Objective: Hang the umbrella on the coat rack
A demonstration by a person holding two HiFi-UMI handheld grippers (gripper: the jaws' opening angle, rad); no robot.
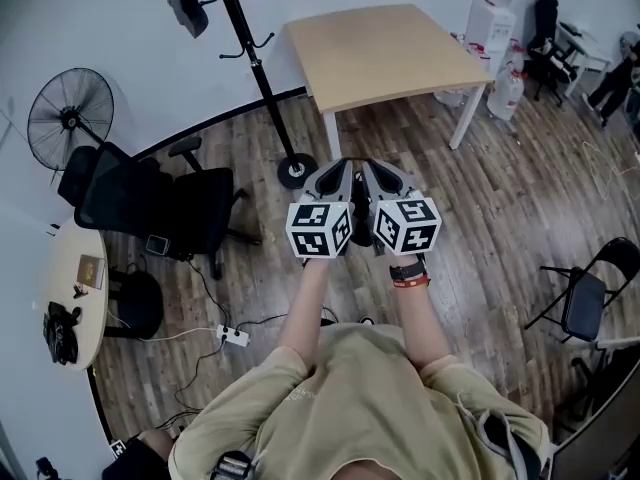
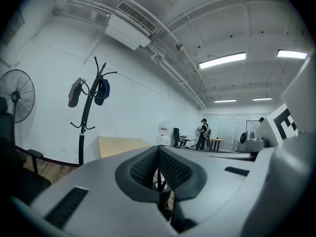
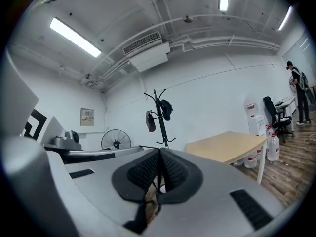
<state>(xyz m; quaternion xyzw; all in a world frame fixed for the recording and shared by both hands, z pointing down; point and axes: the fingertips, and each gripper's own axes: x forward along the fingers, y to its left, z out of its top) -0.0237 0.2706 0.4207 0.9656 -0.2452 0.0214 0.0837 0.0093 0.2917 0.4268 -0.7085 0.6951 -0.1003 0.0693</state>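
Coat rack [image 1: 262, 78] top cropped, hung items [image 1: 187, 5] unclear

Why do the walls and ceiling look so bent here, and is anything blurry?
Head view: evenly lit and sharp, though the skirting bows. Left gripper view: dark round border, bright ceiling lights, soft nearby jaws. Right gripper view: same bulge; coat rack crisp.

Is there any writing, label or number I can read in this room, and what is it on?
No text here is readable.
Black-and-white marker cubes: square patterns only, no letters.
Small framed wall notice: too small to read.
Tall white water dispenser with a red label: too blurred to read.
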